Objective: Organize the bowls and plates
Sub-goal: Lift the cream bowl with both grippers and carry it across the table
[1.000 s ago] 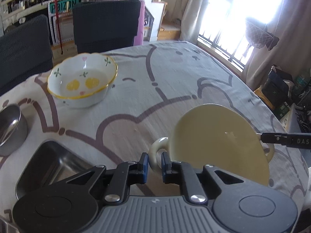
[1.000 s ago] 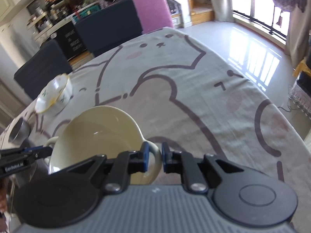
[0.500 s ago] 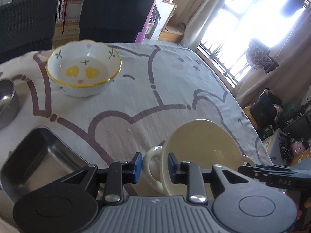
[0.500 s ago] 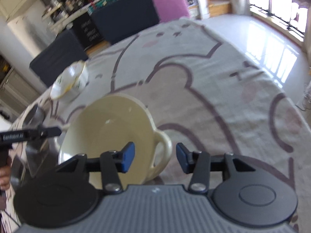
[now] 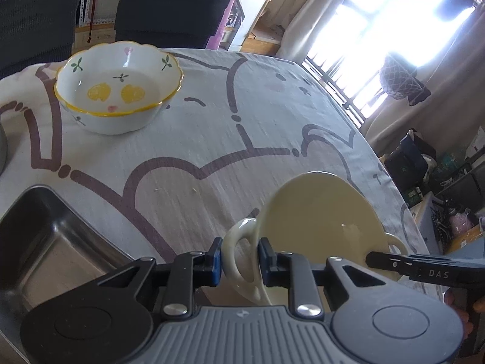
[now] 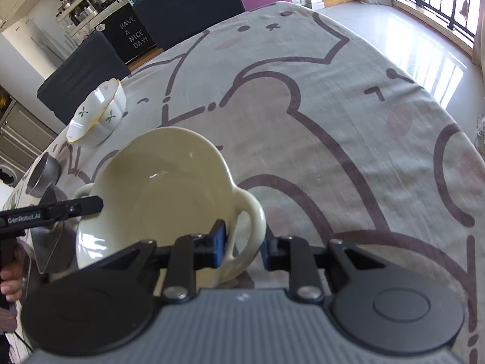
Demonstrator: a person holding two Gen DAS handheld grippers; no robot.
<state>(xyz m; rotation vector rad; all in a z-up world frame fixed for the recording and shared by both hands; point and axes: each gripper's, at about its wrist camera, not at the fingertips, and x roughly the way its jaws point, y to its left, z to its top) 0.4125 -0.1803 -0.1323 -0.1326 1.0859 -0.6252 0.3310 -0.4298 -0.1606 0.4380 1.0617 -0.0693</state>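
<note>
On wrinkled cloth, both grippers' fingers [image 5: 215, 261] [image 6: 219, 244] bracket, perhaps gripping, the glossy cream bowl's [image 6: 157, 194] looped handles.

Bare tablecloth [image 5: 230, 151] between floral bowl [image 5: 118, 88], steel tray [image 5: 45, 236] and cream two-handled bowl [image 5: 321, 221].

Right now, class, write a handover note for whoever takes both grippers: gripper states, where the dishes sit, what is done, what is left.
Left gripper: jaws straddle one handle of the cream bowl; clamped or not, cannot tell.
Right gripper: open around the other handle, with a gap at one pad.
Flowered bowl, steel tray and steel cup sit apart on the cloth.
Done: nothing stacked.
Left: probably grip both handles, then group the bowls.
</note>
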